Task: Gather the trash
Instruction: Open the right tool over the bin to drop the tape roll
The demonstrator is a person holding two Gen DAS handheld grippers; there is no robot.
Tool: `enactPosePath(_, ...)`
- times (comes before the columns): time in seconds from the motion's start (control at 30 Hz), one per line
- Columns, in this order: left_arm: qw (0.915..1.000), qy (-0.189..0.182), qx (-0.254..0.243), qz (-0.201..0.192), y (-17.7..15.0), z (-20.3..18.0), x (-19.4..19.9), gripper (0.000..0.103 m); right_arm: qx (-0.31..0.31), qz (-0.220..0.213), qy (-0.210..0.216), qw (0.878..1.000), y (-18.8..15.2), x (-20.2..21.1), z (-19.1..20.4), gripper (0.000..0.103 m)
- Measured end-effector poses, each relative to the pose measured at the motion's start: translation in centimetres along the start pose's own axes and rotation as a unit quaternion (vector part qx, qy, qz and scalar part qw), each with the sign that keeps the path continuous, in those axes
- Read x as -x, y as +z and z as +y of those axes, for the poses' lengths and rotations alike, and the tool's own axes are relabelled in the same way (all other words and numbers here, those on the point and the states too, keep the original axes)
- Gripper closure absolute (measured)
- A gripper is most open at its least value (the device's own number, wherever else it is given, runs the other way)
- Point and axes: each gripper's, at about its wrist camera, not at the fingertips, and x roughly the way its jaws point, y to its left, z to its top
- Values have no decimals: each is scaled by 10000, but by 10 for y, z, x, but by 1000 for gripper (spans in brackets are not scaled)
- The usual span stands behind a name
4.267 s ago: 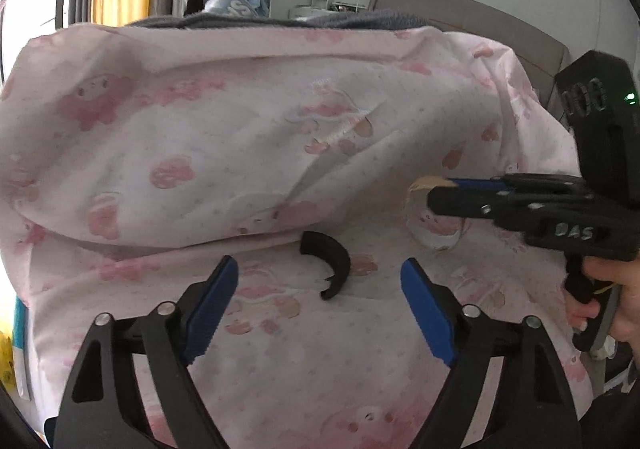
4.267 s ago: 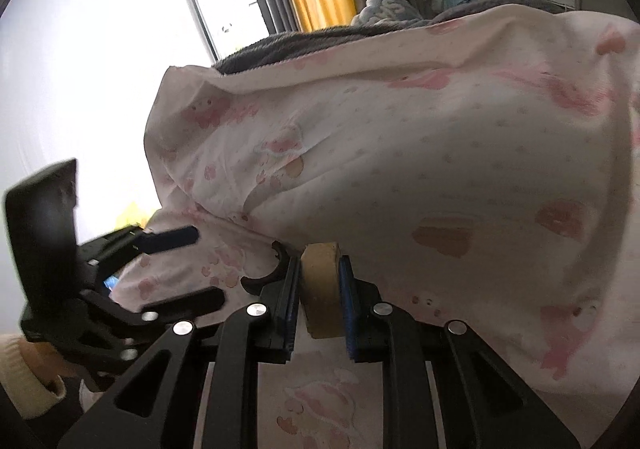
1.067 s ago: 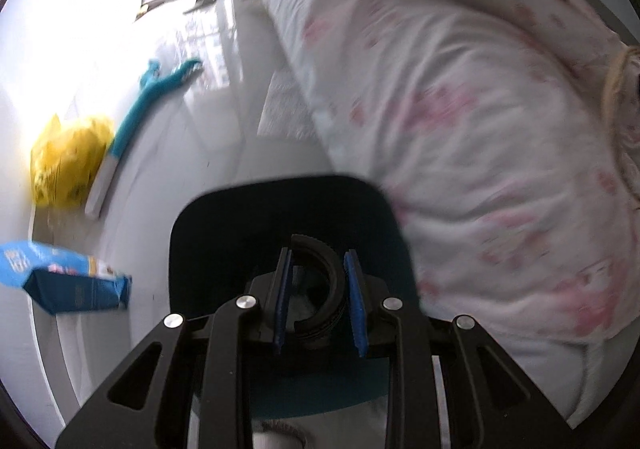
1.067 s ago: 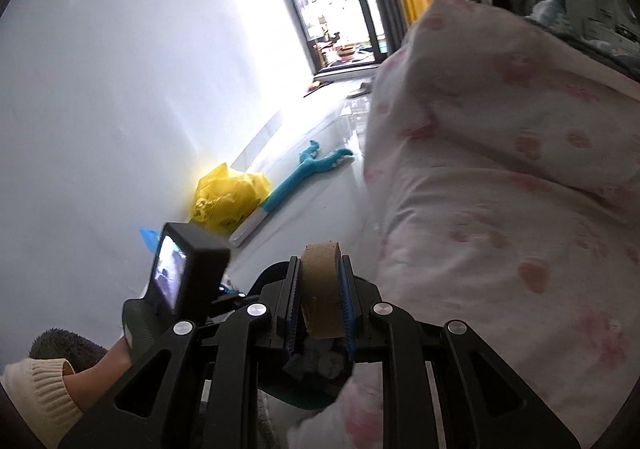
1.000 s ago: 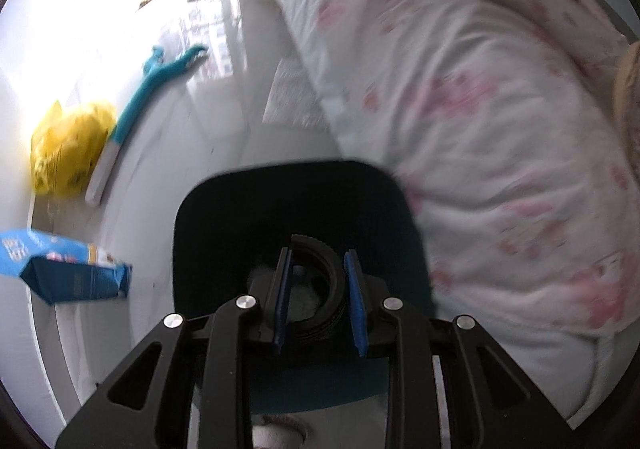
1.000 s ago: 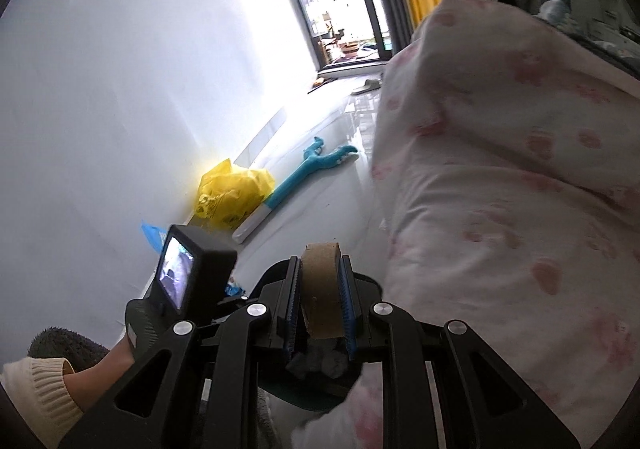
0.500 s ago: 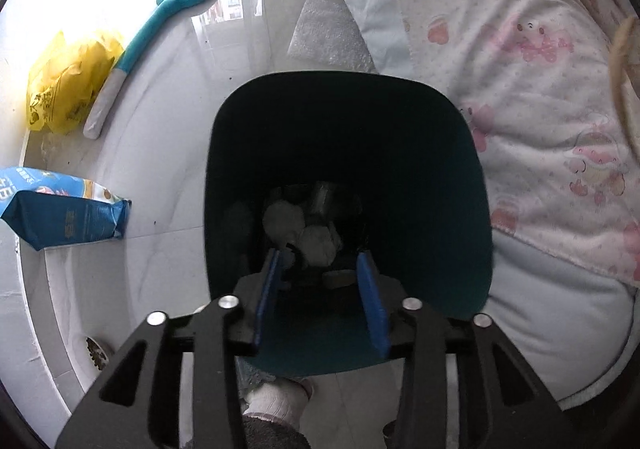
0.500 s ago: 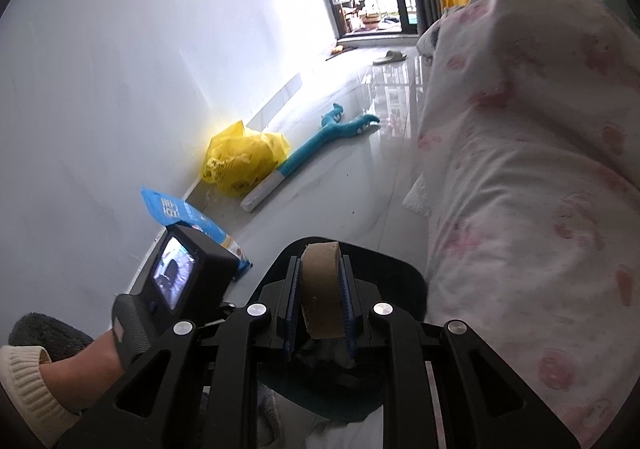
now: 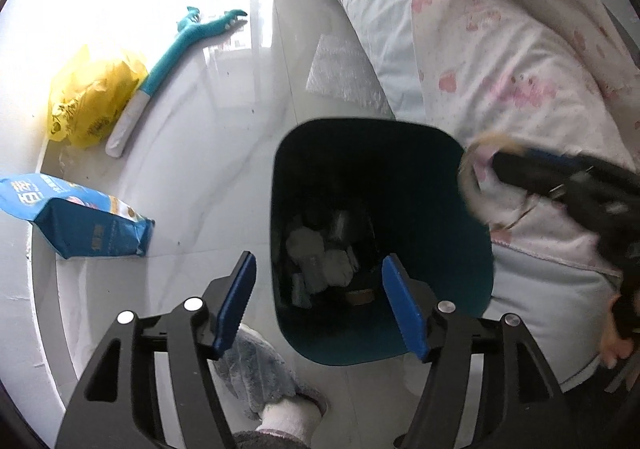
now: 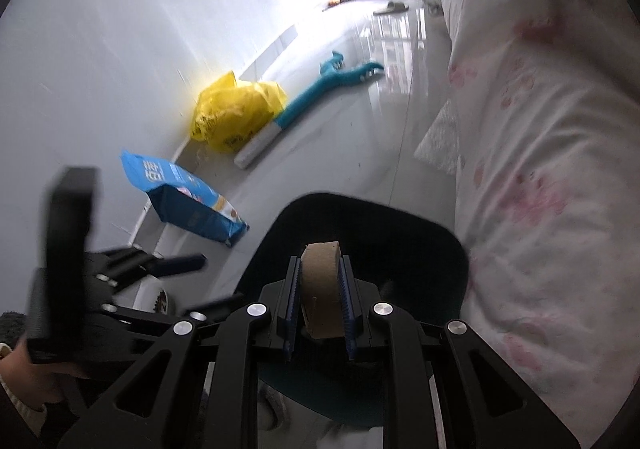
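Observation:
A dark teal trash bin [image 9: 460, 249] stands on the floor beside the bed, with crumpled white wrappers [image 9: 320, 257] at its bottom. My left gripper [image 9: 320, 305] hangs over the bin's near rim, pointing steeply down. Its jaws are opening and nothing is between the blue pads [image 9: 236, 301]. My right gripper [image 10: 320, 263] is shut on a brown cardboard tape ring [image 10: 320, 289] and hovers over the bin [image 10: 360, 217]. In the left wrist view the right gripper [image 9: 504, 165] and its ring [image 9: 494, 137] show at the bin's right rim. The left gripper [image 10: 176, 261] appears blurred at the left.
A bed with a pink-patterned quilt [image 9: 520, 69] borders the bin on the right. A blue food bag [image 9: 80, 225], a yellow plastic bag [image 9: 92, 105] and a teal dinosaur grabber [image 9: 192, 37] lie along the wall. A person's grey slipper and sock [image 9: 276, 401] stand by the bin.
The left jaws have spread apart, and the black curved piece they gripped is no longer between them. The right gripper has come down over the bin with the ring still clamped.

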Motion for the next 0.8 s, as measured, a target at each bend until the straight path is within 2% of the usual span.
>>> enactPosePath(0.2, 9992, -15, 91, -395, 4, 7, 22, 27, -21, 477, -203, 9987, -7, -30, 0, 84)
enactPosePath(0.43, 9951, -23, -22, -991, 7, 4, 53, 25, -113, 888, -299, 9955, -17, -54, -1, 83)
enactPosePath(0.53, 9913, -63, -35, -1317, 7, 3, 71, 22, -92, 981, -349, 9945, -19, -59, 1, 81)
enactPosePath(0.63, 9861, -45, -55, -1661, 7, -2, 91, 22, -129, 1067, -378, 9935, -23, -61, -2, 68)
enactPosePath(0.8, 9740, 39, -193, -2259, 7, -20, 125, 21, -122, 1004, -399, 9941, -26, -52, -1, 68)
